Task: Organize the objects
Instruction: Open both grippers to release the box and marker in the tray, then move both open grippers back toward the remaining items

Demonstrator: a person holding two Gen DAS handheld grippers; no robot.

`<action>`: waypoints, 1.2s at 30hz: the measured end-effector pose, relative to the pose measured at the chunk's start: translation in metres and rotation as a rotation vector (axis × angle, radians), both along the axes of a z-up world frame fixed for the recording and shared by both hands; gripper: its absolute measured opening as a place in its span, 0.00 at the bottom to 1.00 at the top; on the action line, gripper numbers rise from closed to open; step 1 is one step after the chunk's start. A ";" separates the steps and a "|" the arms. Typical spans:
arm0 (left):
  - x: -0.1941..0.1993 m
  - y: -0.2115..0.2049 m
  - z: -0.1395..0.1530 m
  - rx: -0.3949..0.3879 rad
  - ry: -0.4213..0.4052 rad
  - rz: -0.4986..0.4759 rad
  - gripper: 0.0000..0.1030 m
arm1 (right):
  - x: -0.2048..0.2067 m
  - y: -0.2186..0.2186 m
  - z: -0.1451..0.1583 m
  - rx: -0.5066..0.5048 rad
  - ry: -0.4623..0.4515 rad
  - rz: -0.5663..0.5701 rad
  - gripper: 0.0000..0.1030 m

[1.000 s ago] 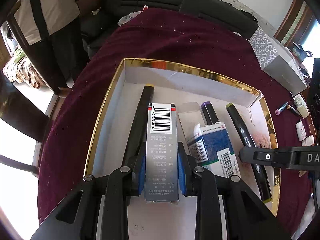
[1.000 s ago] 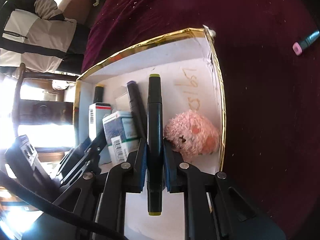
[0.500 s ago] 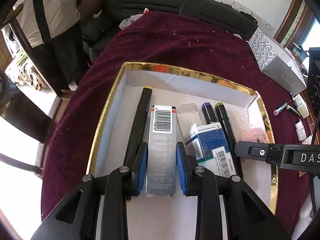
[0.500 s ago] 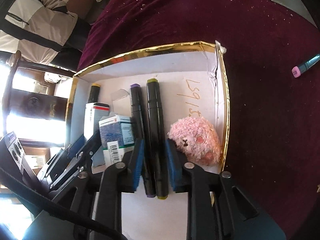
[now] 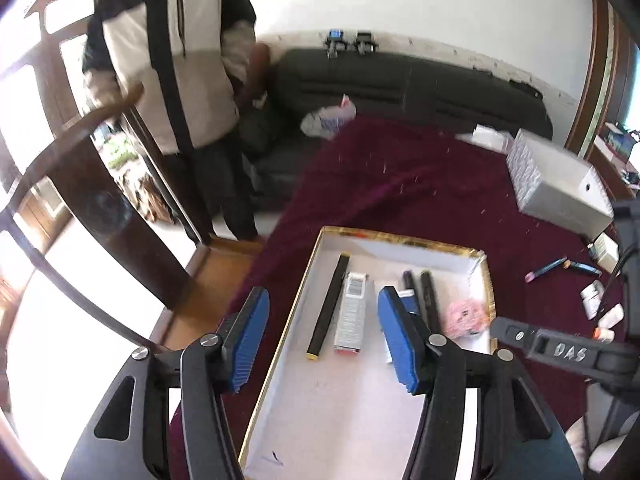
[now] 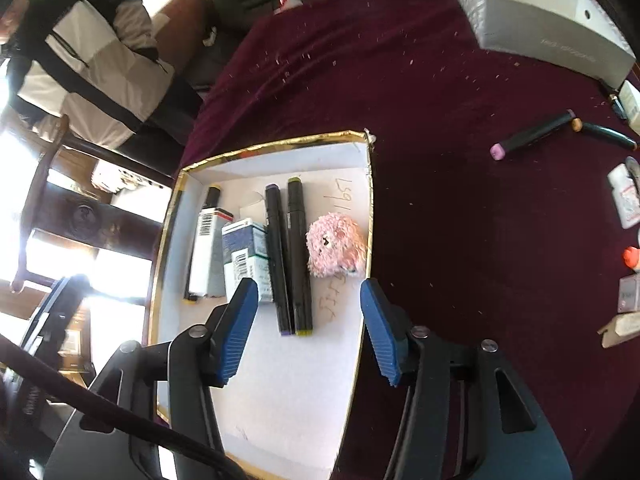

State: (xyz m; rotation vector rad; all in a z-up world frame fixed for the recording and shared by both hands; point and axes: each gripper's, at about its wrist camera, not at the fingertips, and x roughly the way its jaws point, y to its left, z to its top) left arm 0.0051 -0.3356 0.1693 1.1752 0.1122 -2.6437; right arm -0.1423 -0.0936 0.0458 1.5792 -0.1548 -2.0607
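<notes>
A white box with a gold rim (image 5: 404, 239) (image 6: 264, 145) lies on the maroon tablecloth. In it lie a yellow-capped black marker (image 5: 329, 306), a grey barcode carton (image 5: 352, 314) (image 6: 208, 252), a blue-white carton (image 6: 244, 256), a purple-capped marker (image 6: 277, 256), a green-capped marker (image 6: 299, 256) and a pink plush toy (image 6: 335, 246) (image 5: 466, 317). My left gripper (image 5: 322, 340) is open and empty, raised above the box's near left part. My right gripper (image 6: 308, 328) is open and empty above the box's near part.
A grey-white box (image 6: 548, 24) (image 5: 560, 184) stands at the far right. Loose markers (image 6: 532, 134) and small bottles (image 6: 626, 196) lie on the cloth at the right. A person (image 5: 176, 64) stands beyond the table by a dark chair (image 5: 80, 184) and a black sofa (image 5: 400, 84).
Both grippers opened wide and drew back and up from the box. The barcode carton and the green-capped marker now lie free in the box.
</notes>
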 end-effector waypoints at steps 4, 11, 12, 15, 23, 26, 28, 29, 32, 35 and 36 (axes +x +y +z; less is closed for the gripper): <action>0.021 0.025 0.033 -0.024 0.058 -0.001 0.54 | 0.016 0.024 0.020 -0.024 0.055 0.006 0.60; 0.045 0.087 0.067 -0.111 0.123 -0.025 0.54 | 0.033 0.067 0.038 -0.022 0.117 -0.008 0.63; 0.048 0.096 0.070 -0.128 0.131 -0.027 0.54 | 0.036 0.075 0.039 -0.028 0.118 -0.012 0.63; 0.056 0.124 0.080 -0.175 0.160 -0.047 0.55 | 0.043 0.098 0.050 -0.031 0.159 -0.021 0.63; 0.073 0.185 0.102 -0.199 0.227 -0.124 0.58 | 0.060 0.160 0.084 -0.005 0.312 -0.095 0.65; 0.075 0.205 0.103 -0.202 0.235 -0.151 0.58 | 0.065 0.175 0.094 0.005 0.358 -0.113 0.70; 0.076 0.216 0.103 -0.205 0.238 -0.169 0.58 | 0.068 0.186 0.100 0.020 0.387 -0.133 0.71; 0.076 0.223 0.102 -0.205 0.241 -0.177 0.58 | 0.069 0.190 0.101 0.025 0.397 -0.138 0.71; 0.075 0.235 0.102 -0.194 0.246 -0.200 0.58 | 0.069 0.204 0.106 0.042 0.421 -0.158 0.74; 0.071 0.243 0.098 -0.176 0.240 -0.209 0.58 | 0.066 0.219 0.108 0.065 0.429 -0.185 0.74; 0.070 0.245 0.096 -0.170 0.234 -0.210 0.58 | 0.064 0.226 0.107 0.078 0.431 -0.199 0.74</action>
